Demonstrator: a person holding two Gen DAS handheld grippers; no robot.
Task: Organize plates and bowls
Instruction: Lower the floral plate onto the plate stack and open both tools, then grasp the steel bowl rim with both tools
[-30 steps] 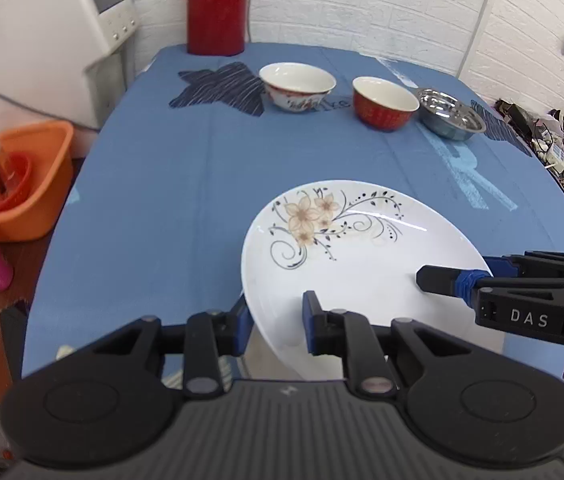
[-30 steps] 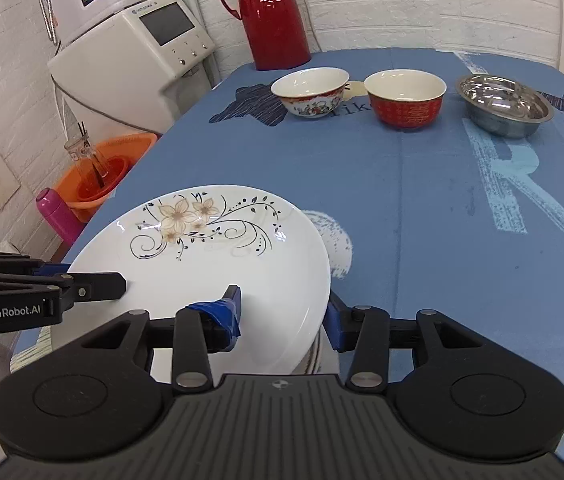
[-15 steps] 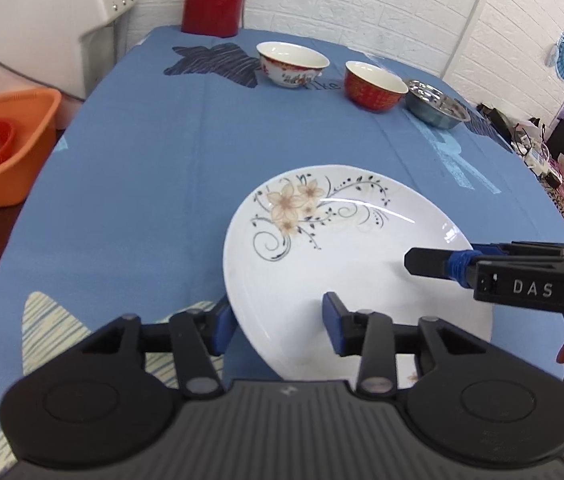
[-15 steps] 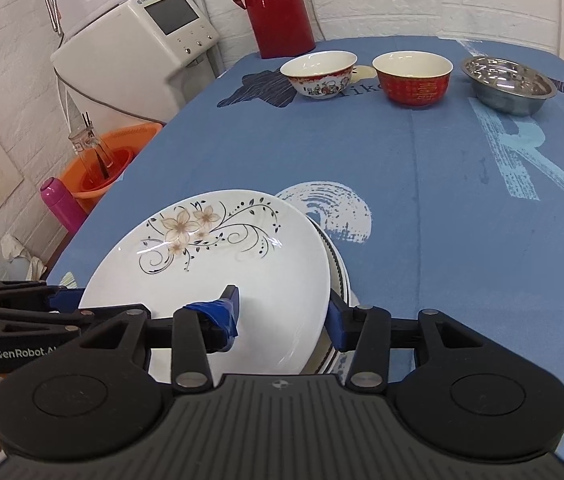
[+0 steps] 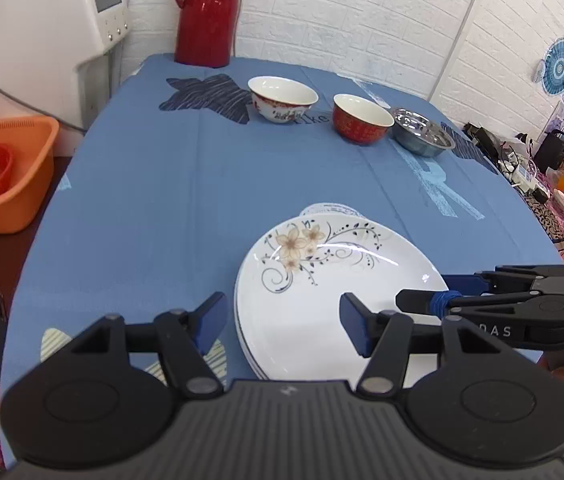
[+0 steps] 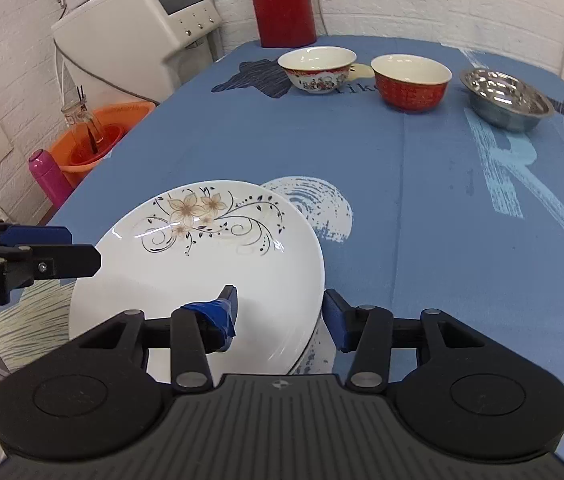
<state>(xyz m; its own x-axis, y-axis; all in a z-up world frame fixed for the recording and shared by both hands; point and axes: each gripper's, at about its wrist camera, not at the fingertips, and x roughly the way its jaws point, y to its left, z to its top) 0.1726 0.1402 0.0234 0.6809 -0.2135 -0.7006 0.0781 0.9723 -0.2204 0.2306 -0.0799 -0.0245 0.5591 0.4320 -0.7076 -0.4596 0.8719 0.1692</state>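
1. Since a second earlier, we had lowered the white round plate with a brown flower and black scroll pattern [image 5: 334,280] onto the stack of white plates [image 5: 247,344] at the near edge of the table; before that both tongs held it tilted above the cloth
2. Our left gripper [image 5: 284,322] had let go: its blue-padded jaws stood wide apart, one finger left of the stack's rim, the other above the plate's inner surface
3. Our right gripper [image 6: 280,312] was also spread, its taped finger [image 6: 218,314] over the plate and the other just outside the rim; we saw no pinch on the rim in either view
4. The plate lay flat on the stack, flowers pointing away from us, on the blue printed tablecloth [image 6: 422,200]
5. Farther back stood a white ceramic bowl with a red patterned band [image 5: 283,99], a red bowl with a cream interior [image 5: 362,119] and a shiny steel bowl [image 5: 422,132] in a row, well apart from the stack
6. A tall red thermos jug [image 5: 208,12] stood at the far edge
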